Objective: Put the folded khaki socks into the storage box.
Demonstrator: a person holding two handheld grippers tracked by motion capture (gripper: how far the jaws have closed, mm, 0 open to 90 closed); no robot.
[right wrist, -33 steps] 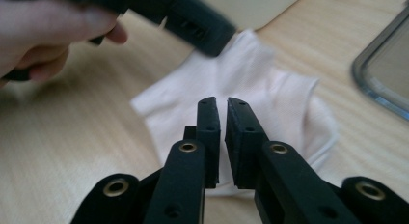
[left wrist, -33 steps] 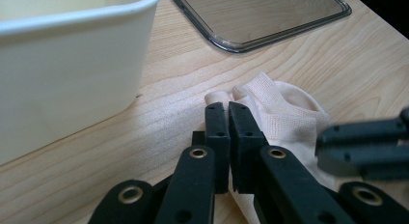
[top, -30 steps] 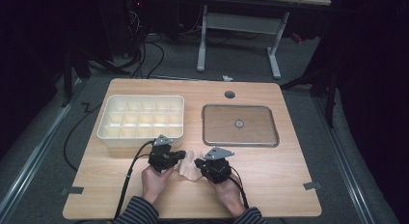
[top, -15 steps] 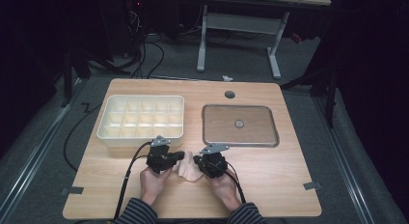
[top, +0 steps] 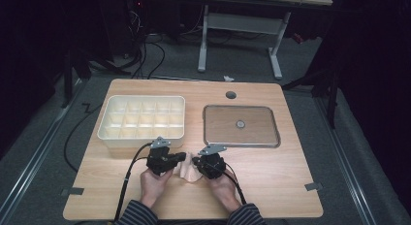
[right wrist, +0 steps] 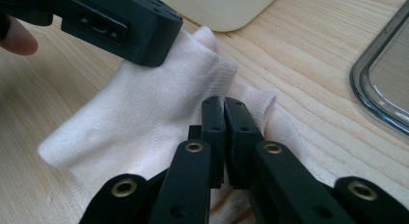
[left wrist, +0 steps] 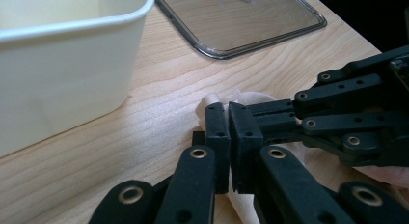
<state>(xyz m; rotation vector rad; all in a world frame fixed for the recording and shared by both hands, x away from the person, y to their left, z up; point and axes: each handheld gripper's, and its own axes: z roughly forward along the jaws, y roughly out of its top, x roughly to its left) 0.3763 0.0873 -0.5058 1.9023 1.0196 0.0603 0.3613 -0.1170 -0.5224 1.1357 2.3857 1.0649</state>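
Note:
A small cream cloth (top: 187,171) lies crumpled on the wooden table (top: 271,176) between my two grippers. My left gripper (top: 182,157) points right and its jaws are shut, pinching the cloth's upper fold (right wrist: 193,55). In the left gripper view the closed jaw tips (left wrist: 226,108) sit over the cloth (left wrist: 246,96). My right gripper (top: 196,162) points left toward it. Its jaws (right wrist: 223,101) are shut on the cloth's hemmed edge (right wrist: 144,118). A person's hands hold both grippers from the near edge.
A white compartment box (top: 140,136) stands just beyond the left gripper; its wall (left wrist: 72,64) is close. A clear lid with a metal rim (top: 242,144) and a centre knob lies at the right (left wrist: 251,35), (right wrist: 381,84). Cables trail back to the person.
My right gripper has edged a little left, closer to the left gripper. The left gripper and the cloth have kept their place.

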